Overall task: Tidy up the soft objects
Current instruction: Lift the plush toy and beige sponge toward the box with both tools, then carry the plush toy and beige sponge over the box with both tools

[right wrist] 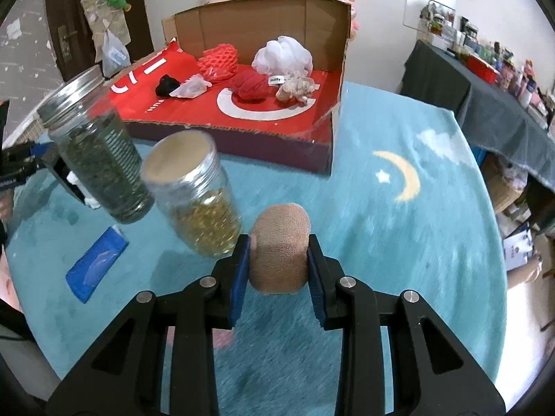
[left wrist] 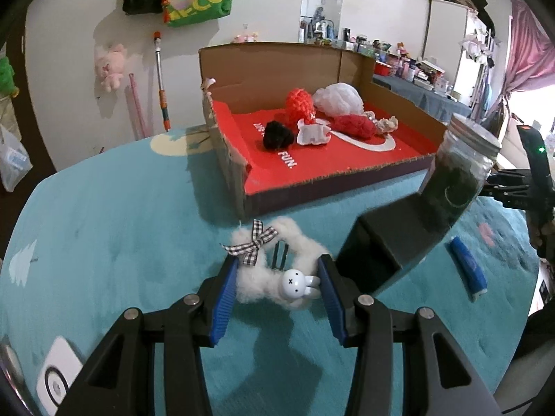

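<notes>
On the teal rug (left wrist: 121,208), just in front of the open cardboard box (left wrist: 263,69), we have the left gripper (left wrist: 277,277) clamped on a fluffy white scrunchie (left wrist: 274,277), its blue pads pressing both sides of the loop; a checked bow (left wrist: 255,242) and a small white bunny charm (left wrist: 296,282) sit on it. Our right gripper (right wrist: 278,254) is closed on a tan bandage roll (right wrist: 281,249), which stands upright between the pads, low over the rug. Inside the box, on its red floor, lie a red mesh puff (right wrist: 218,60), a white mesh puff (right wrist: 282,55), a red scrunchie (right wrist: 250,85), a black scrunchie (right wrist: 166,85) and a beige one (right wrist: 296,88). Left of the roll stand two glass jars with metal lids, one holding dark green leaves (right wrist: 100,156), one holding yellow beads (right wrist: 204,208). A blue packet (right wrist: 95,267) lies flat on the rug nearby.
</notes>
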Demonstrator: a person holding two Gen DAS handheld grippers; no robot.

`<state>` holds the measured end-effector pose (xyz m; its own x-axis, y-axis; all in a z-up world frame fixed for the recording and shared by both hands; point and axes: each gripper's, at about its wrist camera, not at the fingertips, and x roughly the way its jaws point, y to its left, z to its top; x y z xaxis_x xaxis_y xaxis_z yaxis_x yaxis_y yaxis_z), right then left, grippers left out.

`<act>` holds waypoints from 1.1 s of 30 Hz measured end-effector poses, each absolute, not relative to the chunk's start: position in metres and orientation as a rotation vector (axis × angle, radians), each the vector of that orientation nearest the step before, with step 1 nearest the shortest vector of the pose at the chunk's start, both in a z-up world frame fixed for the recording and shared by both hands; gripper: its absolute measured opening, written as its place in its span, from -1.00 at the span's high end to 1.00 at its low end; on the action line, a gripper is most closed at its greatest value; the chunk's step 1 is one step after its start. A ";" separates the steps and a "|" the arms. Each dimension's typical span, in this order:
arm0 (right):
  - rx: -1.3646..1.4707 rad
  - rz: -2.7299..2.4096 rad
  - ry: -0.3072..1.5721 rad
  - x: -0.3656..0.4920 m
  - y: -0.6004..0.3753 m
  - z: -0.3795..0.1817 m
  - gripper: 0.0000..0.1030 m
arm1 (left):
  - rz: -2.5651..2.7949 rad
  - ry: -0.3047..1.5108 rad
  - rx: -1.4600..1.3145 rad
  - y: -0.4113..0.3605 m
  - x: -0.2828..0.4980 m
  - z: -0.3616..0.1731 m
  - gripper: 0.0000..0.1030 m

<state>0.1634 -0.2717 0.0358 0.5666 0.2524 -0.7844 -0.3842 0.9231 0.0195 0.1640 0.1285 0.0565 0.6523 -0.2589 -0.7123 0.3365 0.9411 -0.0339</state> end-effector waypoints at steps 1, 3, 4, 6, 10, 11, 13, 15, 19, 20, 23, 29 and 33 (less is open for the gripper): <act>-0.170 0.377 0.896 0.167 -0.272 0.037 0.43 | -0.342 0.790 0.109 0.128 0.167 0.058 0.06; -0.180 0.387 0.899 0.172 -0.272 0.039 0.43 | -0.355 0.787 0.113 0.128 0.172 0.062 0.06; -0.179 0.396 0.900 0.175 -0.272 0.040 0.43 | -0.368 0.784 0.110 0.128 0.175 0.066 0.06; -0.177 0.417 0.898 0.181 -0.272 0.045 0.43 | -0.383 0.775 0.112 0.126 0.178 0.072 0.06; -0.167 0.466 0.879 0.191 -0.268 0.058 0.43 | -0.425 0.753 0.131 0.116 0.185 0.085 0.06; -0.167 0.475 0.873 0.192 -0.267 0.060 0.43 | -0.432 0.750 0.136 0.114 0.187 0.087 0.06; -0.172 0.489 0.861 0.197 -0.264 0.066 0.43 | -0.447 0.744 0.149 0.108 0.190 0.091 0.06; -0.178 0.503 0.849 0.202 -0.261 0.072 0.43 | -0.463 0.743 0.162 0.101 0.196 0.094 0.06; -0.196 0.526 0.835 0.214 -0.253 0.079 0.43 | -0.493 0.759 0.170 0.090 0.212 0.098 0.06; -0.194 0.537 0.836 0.219 -0.251 0.081 0.43 | -0.496 0.765 0.171 0.087 0.216 0.098 0.06; -0.186 0.560 0.839 0.231 -0.245 0.083 0.43 | -0.511 0.799 0.163 0.079 0.231 0.096 0.06; -0.172 0.586 0.879 0.259 -0.232 0.082 0.43 | -0.480 0.887 0.151 0.065 0.264 0.086 0.06; -0.191 0.572 0.919 0.280 -0.220 0.076 0.42 | -0.434 0.952 0.147 0.061 0.282 0.078 0.06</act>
